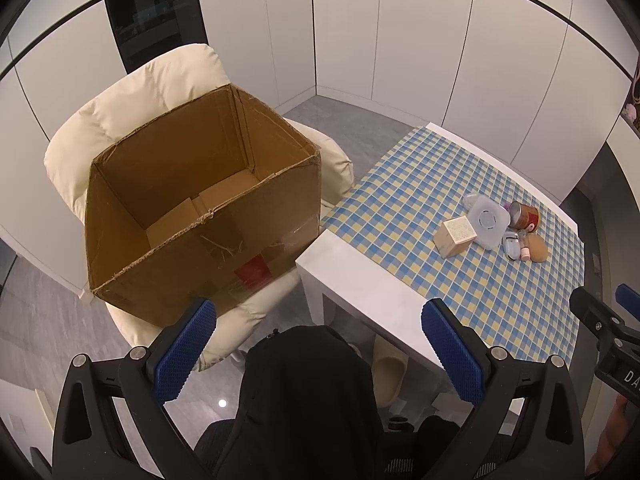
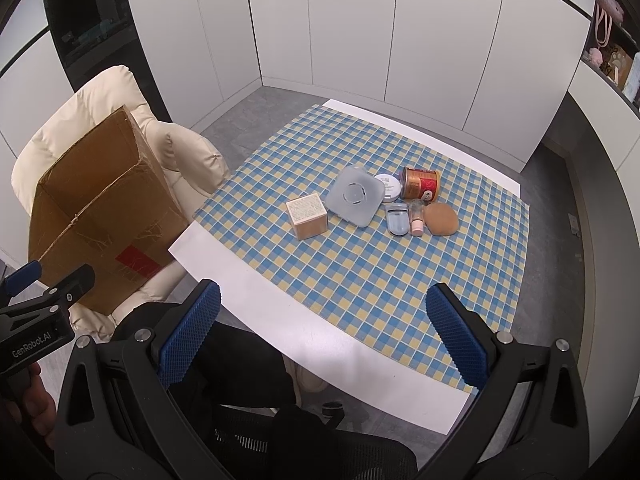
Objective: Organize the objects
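Standing on a grey tiled floor (image 2: 248, 116), a white table (image 2: 248, 292) is carrying a blue-and-yellow checked tablecloth (image 2: 360, 280) that is covering most of its top and leaving a bare white strip along the near edge. White cabinet panels (image 2: 352, 32) are lining the walls behind it, and a dark glass panel (image 1: 152, 12) is rising behind a cream padded armchair (image 1: 132, 100) just left of the table.

An open cardboard box (image 1: 200, 208) is sitting on the armchair seat, beside the table's left edge; its inside is showing only the folded bottom flaps.

The objects to organize are lying clustered toward the far right part of the tablecloth. A small square cardboard carton (image 2: 306, 216) is sitting at the left of the group. A translucent square plastic container (image 2: 354, 196) is leaning just beside it. A white round compact (image 2: 388, 186) is lying behind the container, and a red-and-gold tin can (image 2: 420, 183) is lying on its side at the back. A pale blue eyelash curler (image 2: 398, 220), a small pink-capped bottle (image 2: 417, 220) and a brown oval sponge (image 2: 441, 220) are lying in a row in front of the can.

The left gripper (image 1: 318, 344) is hovering with its blue pads spread wide, holding nothing, above a person's dark-clothed lap, facing the box and table corner. The right gripper (image 2: 322, 332) is hovering likewise wide and empty over the table's near edge, well apart from the objects.
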`<state>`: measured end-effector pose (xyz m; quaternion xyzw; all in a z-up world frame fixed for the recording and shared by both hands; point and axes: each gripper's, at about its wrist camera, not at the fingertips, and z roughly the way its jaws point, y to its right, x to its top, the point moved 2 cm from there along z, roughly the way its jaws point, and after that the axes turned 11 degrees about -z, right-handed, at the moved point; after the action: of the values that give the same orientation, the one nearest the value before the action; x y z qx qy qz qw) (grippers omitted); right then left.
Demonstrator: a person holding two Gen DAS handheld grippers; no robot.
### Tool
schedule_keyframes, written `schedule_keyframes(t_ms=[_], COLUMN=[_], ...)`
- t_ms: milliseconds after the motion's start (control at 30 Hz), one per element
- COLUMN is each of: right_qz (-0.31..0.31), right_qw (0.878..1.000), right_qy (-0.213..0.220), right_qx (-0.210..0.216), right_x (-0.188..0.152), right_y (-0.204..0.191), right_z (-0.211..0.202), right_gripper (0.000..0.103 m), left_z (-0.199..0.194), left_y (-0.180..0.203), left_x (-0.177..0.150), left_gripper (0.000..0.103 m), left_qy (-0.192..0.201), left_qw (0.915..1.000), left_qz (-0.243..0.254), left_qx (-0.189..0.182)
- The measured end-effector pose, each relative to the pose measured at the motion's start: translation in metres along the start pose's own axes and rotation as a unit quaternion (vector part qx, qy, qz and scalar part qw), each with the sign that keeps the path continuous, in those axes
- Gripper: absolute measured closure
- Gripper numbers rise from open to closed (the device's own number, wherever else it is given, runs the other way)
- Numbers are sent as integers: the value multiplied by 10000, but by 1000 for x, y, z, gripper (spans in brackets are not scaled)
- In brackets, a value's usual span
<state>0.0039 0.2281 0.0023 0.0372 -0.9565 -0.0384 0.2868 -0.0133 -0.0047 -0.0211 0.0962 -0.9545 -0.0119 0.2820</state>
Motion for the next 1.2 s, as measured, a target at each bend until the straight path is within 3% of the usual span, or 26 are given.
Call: schedule_keyframes(t_ms=[1200], right_qz=[81], right_qw=[10000], right_qy=[-14], right_qx=[-37], right_x=[1], right_y=[4], right_z=[0], right_gripper=[0], left_z=[1], left_y=[2], left_x=[-2], left_gripper=[1], left_qy=[18], left_qw=[10000], left_qz=[31], left_qx=[6])
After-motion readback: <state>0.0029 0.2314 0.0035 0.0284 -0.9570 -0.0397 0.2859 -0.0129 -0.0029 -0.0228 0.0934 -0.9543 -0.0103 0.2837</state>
